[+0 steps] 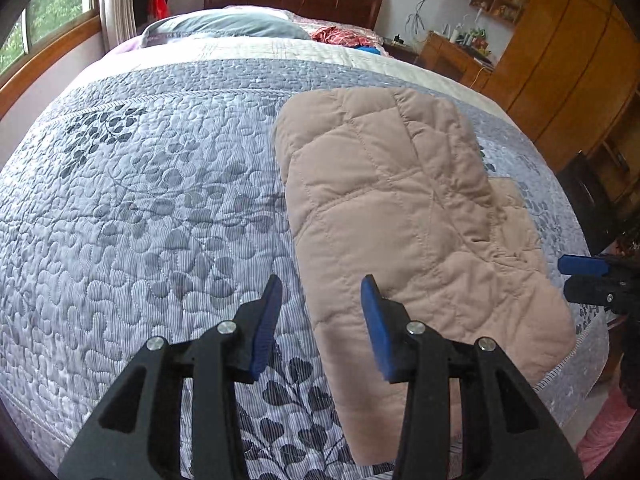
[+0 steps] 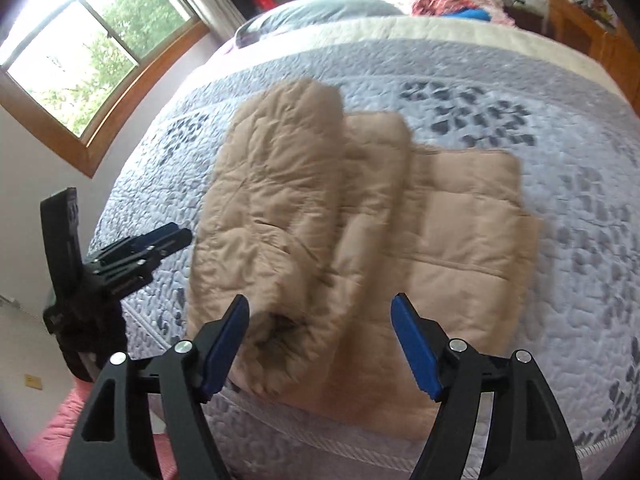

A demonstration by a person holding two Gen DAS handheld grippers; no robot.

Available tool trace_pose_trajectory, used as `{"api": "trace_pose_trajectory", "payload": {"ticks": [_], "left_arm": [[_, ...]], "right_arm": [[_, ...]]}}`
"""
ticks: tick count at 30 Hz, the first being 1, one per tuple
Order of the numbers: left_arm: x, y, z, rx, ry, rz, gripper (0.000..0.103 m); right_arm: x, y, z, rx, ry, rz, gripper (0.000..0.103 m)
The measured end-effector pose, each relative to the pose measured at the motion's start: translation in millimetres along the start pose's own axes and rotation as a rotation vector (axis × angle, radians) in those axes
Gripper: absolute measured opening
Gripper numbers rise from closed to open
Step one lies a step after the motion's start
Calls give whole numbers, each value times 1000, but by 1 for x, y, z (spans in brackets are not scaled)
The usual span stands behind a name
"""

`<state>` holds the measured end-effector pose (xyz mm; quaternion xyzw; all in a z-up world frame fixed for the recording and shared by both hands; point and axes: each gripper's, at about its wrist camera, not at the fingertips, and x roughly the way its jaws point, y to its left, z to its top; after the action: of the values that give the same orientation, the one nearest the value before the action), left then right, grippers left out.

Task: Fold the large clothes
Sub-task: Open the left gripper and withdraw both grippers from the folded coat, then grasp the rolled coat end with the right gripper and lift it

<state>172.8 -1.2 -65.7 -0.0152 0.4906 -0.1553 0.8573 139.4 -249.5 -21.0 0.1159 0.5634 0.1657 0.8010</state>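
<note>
Both pairs of blue-padded black fingers stand apart with nothing between them; the left gripper (image 1: 322,292) shows a moderate gap above the bed, its right finger over the near edge of the beige quilted padded jacket (image 1: 404,216), its left finger over the grey-blue leaf-patterned quilted bedspread (image 1: 152,184); the right gripper (image 2: 320,312) stands wider, hovering clear of the same garment (image 2: 360,216). That jacket lies folded into a thick, roughly oblong bundle on the bedspread (image 2: 560,168), toward the near side of the bed; in the right wrist view a dark fur-like trim seems to show at its near end, though motion blur makes this uncertain. Each camera catches the other gripper at the edge of its picture, beside the bed and apart from the jacket. Farther up the bed rests a grey-blue pillow (image 1: 224,26); beside it lies a crumpled red patterned cloth (image 1: 340,34); a wooden-framed window (image 2: 92,60) fills the wall on the left.
</note>
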Motion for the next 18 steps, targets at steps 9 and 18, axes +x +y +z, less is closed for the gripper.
{"api": "trace_pose_trajectory", "payload": {"ticks": [9,18], "left_arm": [[1,4,-1,3,-37,49,41],[4,5,-2,14,-52,63,41]], "right_arm": [[39,6,13,26,88,-1,79],[62,5,21,28,125,-12,78]]}}
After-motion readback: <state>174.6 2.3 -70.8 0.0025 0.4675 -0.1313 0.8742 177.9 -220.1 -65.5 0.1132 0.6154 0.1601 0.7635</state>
